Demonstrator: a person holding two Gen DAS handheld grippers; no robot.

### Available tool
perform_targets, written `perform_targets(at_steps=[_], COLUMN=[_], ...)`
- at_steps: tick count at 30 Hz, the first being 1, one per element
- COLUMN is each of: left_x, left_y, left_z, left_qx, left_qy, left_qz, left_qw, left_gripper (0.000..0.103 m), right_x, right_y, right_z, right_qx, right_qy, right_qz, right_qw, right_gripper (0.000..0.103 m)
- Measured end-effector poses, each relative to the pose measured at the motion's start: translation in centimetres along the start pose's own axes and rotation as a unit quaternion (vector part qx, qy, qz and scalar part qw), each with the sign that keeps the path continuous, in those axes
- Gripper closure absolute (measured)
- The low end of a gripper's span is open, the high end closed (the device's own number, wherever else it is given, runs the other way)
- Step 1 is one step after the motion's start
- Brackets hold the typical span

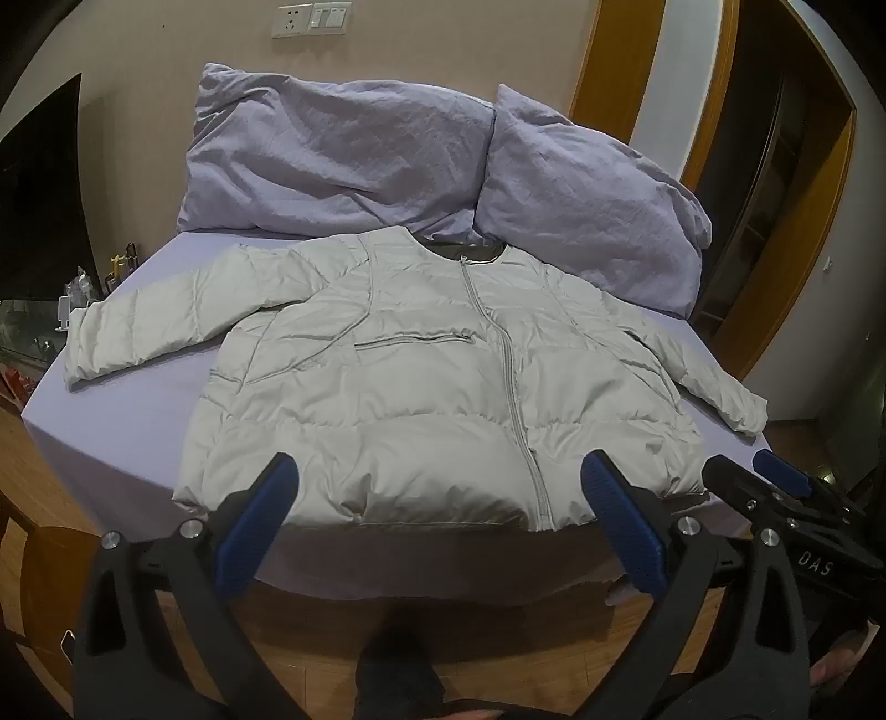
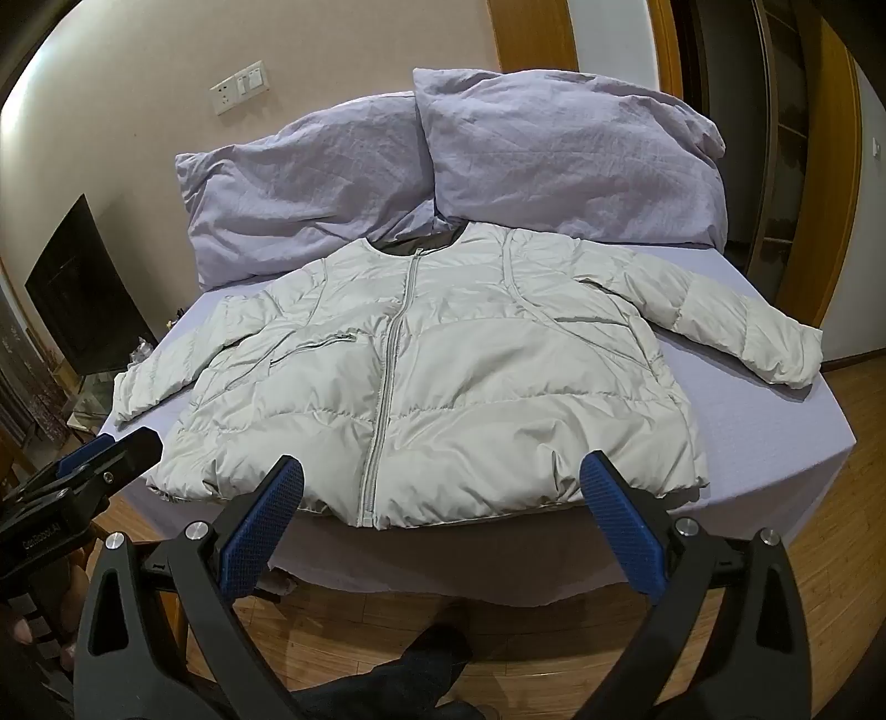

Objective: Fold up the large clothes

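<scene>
- Lying flat on the bed (image 1: 111, 443), front up and zipped, the jacket (image 1: 443, 387) has both sleeves spread outward and its hem near the bed's near edge.
- Two pillows (image 1: 343, 160) sit just beyond the jacket's collar, against the wall.
- The left gripper (image 1: 437, 487) hovers before the jacket's hem, fingers spread wide, grasping nothing.
- The right gripper (image 2: 443, 487) hovers likewise at the hem, released and empty, beside the left one.
- A wall socket (image 1: 293, 19) sits above the pillows; a wooden door frame (image 1: 819, 210) stands beyond the jacket's far sleeve.
</scene>
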State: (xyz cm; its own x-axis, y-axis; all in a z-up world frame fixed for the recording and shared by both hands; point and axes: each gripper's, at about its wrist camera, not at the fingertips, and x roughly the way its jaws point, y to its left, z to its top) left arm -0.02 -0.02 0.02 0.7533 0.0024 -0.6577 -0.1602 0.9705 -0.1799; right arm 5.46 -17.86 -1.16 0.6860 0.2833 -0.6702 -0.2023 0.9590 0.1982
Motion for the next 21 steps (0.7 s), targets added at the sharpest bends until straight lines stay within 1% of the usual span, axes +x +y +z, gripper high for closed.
perform_targets(at_steps=[21], left_x=[0.02], left_y=[0.0], left_z=[-0.02], left_qx=[0.0], left_qy=[0.002], left_qz=[0.001], left_qw=[1.0], left_gripper=[0.002], right_x=[-0.1], right_y=[0.03], right_z=[0.0], right_qx=[0.0], right_qy=[-0.003], right_qz=[0.0], right_qw=[1.0], right_gripper=[0.001])
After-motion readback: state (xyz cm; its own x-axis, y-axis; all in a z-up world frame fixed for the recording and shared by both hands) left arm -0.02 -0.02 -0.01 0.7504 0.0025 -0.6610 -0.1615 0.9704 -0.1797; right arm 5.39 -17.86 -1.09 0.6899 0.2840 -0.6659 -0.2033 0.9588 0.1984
